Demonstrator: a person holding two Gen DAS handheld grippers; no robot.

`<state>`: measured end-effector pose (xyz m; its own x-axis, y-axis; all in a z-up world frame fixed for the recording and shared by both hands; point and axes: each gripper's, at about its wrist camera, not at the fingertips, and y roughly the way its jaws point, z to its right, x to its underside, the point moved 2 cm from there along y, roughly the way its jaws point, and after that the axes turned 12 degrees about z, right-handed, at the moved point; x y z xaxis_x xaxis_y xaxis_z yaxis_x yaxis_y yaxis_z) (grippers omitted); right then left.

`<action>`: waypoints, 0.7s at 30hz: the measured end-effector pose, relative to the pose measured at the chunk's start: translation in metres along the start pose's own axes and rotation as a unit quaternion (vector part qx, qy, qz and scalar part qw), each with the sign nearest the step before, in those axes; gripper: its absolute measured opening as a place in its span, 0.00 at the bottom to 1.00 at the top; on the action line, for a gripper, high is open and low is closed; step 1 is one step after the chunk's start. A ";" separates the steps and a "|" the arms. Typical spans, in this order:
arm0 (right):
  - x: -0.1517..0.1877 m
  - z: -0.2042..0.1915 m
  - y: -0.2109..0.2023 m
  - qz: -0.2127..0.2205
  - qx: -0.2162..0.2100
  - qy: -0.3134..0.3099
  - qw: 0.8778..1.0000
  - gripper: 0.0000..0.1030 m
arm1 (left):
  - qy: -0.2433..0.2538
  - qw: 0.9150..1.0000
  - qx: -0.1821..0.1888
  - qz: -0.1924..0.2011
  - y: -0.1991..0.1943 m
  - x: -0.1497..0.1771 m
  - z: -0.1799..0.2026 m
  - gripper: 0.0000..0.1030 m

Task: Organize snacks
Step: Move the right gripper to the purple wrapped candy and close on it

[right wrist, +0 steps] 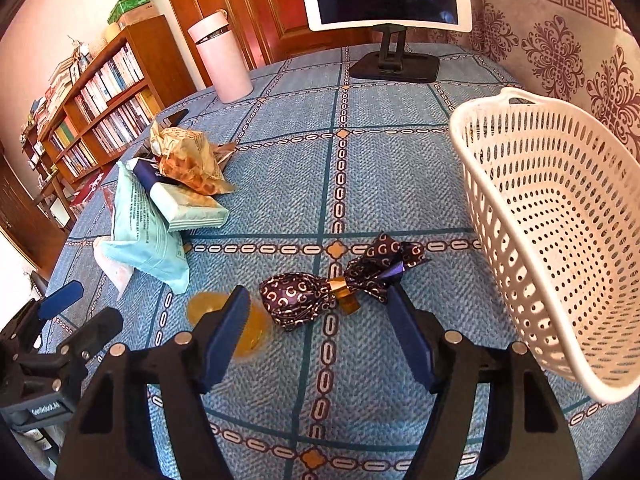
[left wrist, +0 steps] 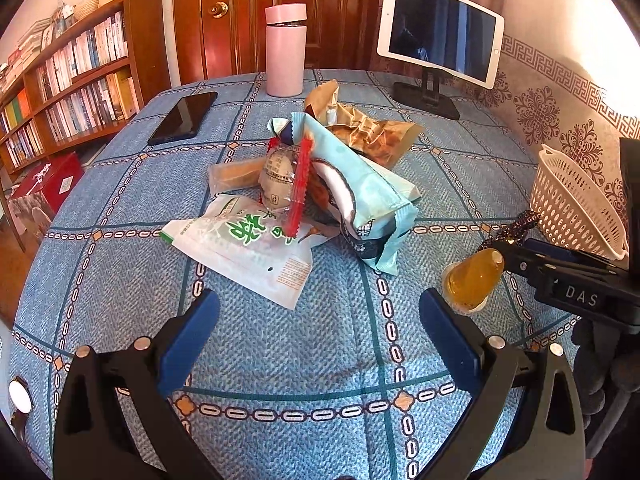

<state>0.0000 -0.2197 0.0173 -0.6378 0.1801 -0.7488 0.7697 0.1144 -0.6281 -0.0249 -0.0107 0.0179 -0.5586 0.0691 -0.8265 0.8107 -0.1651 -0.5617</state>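
A pile of snack packets lies mid-table: a white and green bag (left wrist: 244, 240), a pale blue packet (left wrist: 360, 196), a brown crinkled bag (left wrist: 372, 132), a red-wrapped egg snack (left wrist: 280, 180). An amber jelly cup (left wrist: 474, 280) lies to its right. A dark purple wrapped candy (right wrist: 312, 300) lies between my right gripper's (right wrist: 318, 314) open fingers, near the white basket (right wrist: 560, 220). My left gripper (left wrist: 318, 320) is open and empty, short of the pile.
A pink flask (left wrist: 285, 50), a black phone (left wrist: 184, 117) and a tablet on a stand (left wrist: 440, 36) are at the table's far side. A bookshelf (left wrist: 68, 80) stands left of the table. A patterned wall runs along the right.
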 end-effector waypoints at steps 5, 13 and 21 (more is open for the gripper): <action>0.002 -0.009 0.006 -0.002 0.001 -0.005 1.000 0.69 | 0.009 1.000 0.001 0.000 0.000 0.003 0.005 0.98; 0.001 -0.007 -0.002 0.008 0.005 -0.010 1.000 0.70 | 0.017 1.000 0.010 -0.003 0.003 0.005 0.011 0.98; 0.015 0.003 -0.037 0.022 0.007 0.021 1.000 0.80 | 0.015 1.000 0.014 -0.005 0.009 0.005 0.010 0.98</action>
<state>-0.0380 -0.2245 0.0291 -0.6016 0.2258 -0.7662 0.7962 0.0924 -0.5980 -0.0226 -0.0215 0.0092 -0.5610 0.0994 -0.8218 0.7997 -0.1916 -0.5690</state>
